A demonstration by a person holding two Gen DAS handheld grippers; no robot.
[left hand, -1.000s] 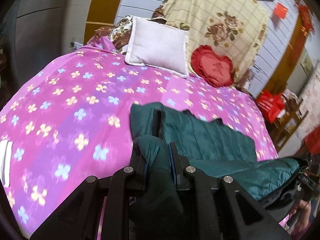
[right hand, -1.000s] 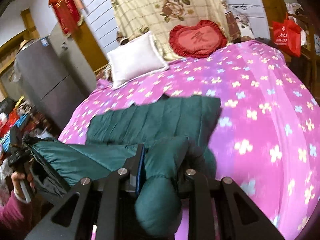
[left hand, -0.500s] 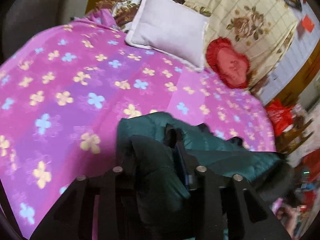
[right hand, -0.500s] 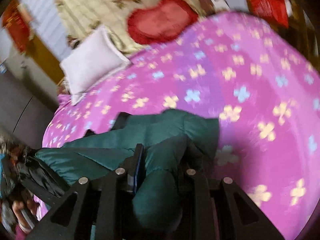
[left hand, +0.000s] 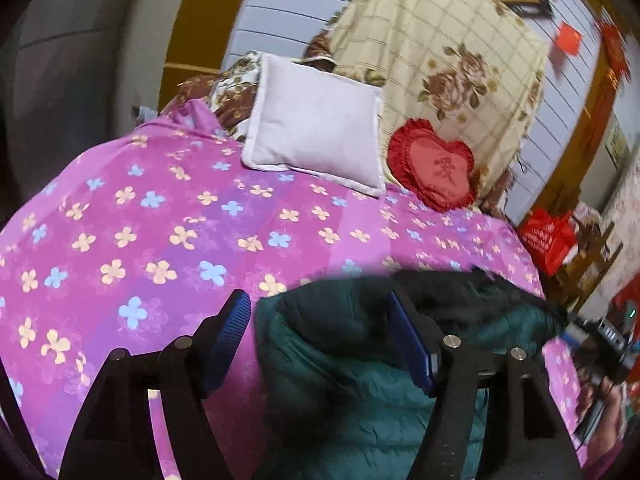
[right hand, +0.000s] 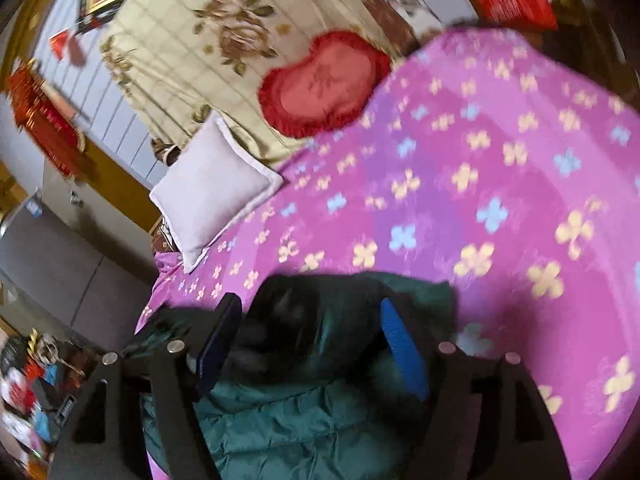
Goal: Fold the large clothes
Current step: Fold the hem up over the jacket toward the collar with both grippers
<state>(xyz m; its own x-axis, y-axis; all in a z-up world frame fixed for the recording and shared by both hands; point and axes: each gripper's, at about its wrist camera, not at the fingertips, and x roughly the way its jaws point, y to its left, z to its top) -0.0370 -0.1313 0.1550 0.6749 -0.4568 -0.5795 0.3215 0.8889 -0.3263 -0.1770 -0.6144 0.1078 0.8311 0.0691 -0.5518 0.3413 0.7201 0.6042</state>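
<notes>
My left gripper (left hand: 320, 320) and right gripper (right hand: 310, 324), jaws just opened, straddle the released green quilted jacket (left hand: 360, 380) on the purple floral bedspread (left hand: 160, 220). A red heart cushion (left hand: 434, 168) bears one unreadable character beside a white pillow (left hand: 316, 124).

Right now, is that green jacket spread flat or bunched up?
Bunched up: the green jacket lies in a doubled-over, puffy heap on the purple bedspread, not flat.

Your dark green quilted puffer jacket (left hand: 352, 392) (right hand: 304, 420) lies bunched and folded at the near edge of the bed, its black lining showing.
</notes>
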